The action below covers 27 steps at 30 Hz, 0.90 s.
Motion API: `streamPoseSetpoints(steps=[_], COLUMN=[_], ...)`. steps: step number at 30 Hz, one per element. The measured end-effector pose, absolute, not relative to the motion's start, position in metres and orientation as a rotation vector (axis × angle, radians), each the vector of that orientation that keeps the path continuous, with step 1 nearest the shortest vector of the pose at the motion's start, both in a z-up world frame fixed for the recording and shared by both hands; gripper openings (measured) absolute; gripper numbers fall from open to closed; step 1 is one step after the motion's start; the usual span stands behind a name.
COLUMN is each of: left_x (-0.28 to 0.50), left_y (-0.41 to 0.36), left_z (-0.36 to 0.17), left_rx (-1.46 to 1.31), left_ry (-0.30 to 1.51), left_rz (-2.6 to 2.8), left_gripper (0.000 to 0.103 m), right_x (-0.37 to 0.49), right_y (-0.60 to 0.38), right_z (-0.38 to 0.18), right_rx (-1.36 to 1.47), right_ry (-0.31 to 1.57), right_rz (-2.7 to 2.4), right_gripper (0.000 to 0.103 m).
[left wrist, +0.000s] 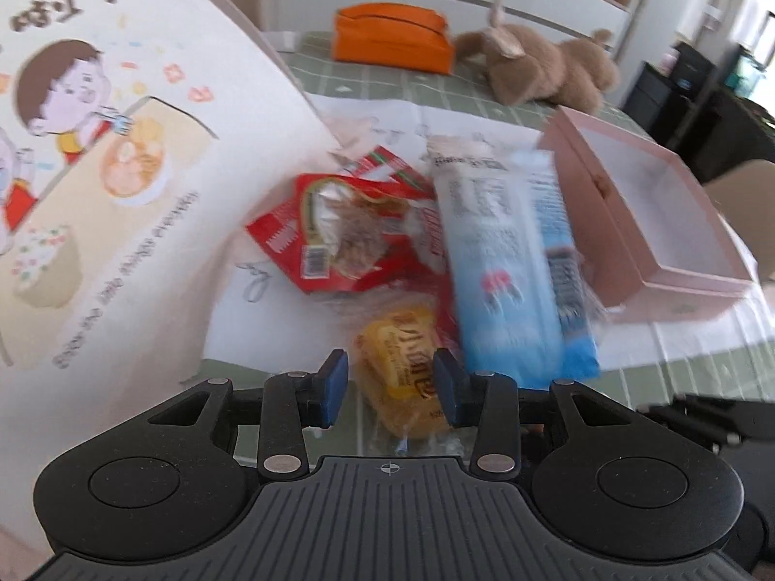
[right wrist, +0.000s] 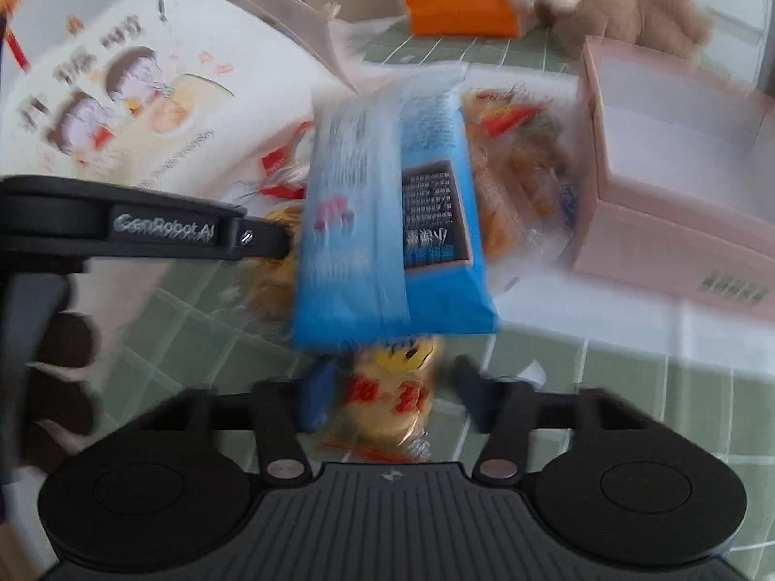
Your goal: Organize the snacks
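In the left wrist view my left gripper is open around a yellow wrapped snack on the table. Beyond it lie a red snack packet and a long blue packet. An open pink box stands to the right. In the blurred right wrist view my right gripper is open with a yellow snack with red print between its fingers. The blue packet lies just beyond it, over orange-brown snacks. The pink box is at the right. The left gripper's arm crosses at the left.
A large white illustrated bag stands at the left. An orange pouch and a brown plush toy lie at the far side of the green checked tablecloth. White paper lies under the snacks.
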<state>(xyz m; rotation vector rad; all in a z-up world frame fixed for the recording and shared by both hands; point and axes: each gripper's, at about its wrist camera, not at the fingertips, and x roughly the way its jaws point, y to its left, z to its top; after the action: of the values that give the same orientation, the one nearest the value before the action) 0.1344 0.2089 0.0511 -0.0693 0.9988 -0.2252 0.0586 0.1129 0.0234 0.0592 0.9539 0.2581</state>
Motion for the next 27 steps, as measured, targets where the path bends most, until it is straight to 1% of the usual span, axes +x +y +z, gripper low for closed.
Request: streamPoseSetpoints(steps=[1,2,3,6,13,16,17,18,20,22,24,27], left_x=[0.135,0.137,0.139,0.144,0.122,0.111,0.109,0.107,0.104,0.099,0.094,0.091], left_y=[0.209,0.207,0.203,0.192,0.160,0.164,0.167,0.171,0.175,0.178,0.182,0.187], left_z=[0.050,0.048,0.047,0.042,0.037,0.038,0.039,0.041,0.046,0.053,0.059,0.059], left_rx=[-0.072,-0.067,-0.057,-0.036,0.135,0.129,0.115,0.099,0.069,0.040,0.015,0.007], left_ry=[1.004,1.008,1.011,1.016,1.019,1.027,1.030,1.031,1.030,1.016,1.007,1.008], left_rz=[-0.249,-0.266,-0.281,-0.312,-0.434,-0.384,-0.356,-0.329,-0.294,-0.300,-0.307,-0.282], left_gripper=[0.047,0.049,0.053,0.058,0.061,0.061,0.061,0.058,0.057,0.057,0.057,0.057], right_x=[0.059,0.057,0.053,0.040,0.002,0.001,0.005,0.010,0.025,0.048,0.076,0.112], right_y=[0.115,0.110,0.104,0.075,0.035,0.011,0.006,0.001,-0.012,-0.022,-0.027,-0.019], right_z=[0.023,0.023,0.023,0.025,0.021,0.028,0.032,0.038,0.048,0.055,0.059,0.059], right_rx=[0.032,0.043,0.060,0.117,0.128,0.174,0.180,0.187,0.216,0.233,0.253,0.306], right_ry=[0.961,0.969,0.976,0.998,0.993,0.967,0.943,0.913,0.848,0.801,0.792,0.808], right_rz=[0.227,0.199,0.178,0.119,0.082,0.134,0.140,0.140,0.126,0.078,0.071,0.137], right_gripper=[0.035,0.035,0.035,0.036,0.036,0.041,0.047,0.059,0.072,0.072,0.077,0.077])
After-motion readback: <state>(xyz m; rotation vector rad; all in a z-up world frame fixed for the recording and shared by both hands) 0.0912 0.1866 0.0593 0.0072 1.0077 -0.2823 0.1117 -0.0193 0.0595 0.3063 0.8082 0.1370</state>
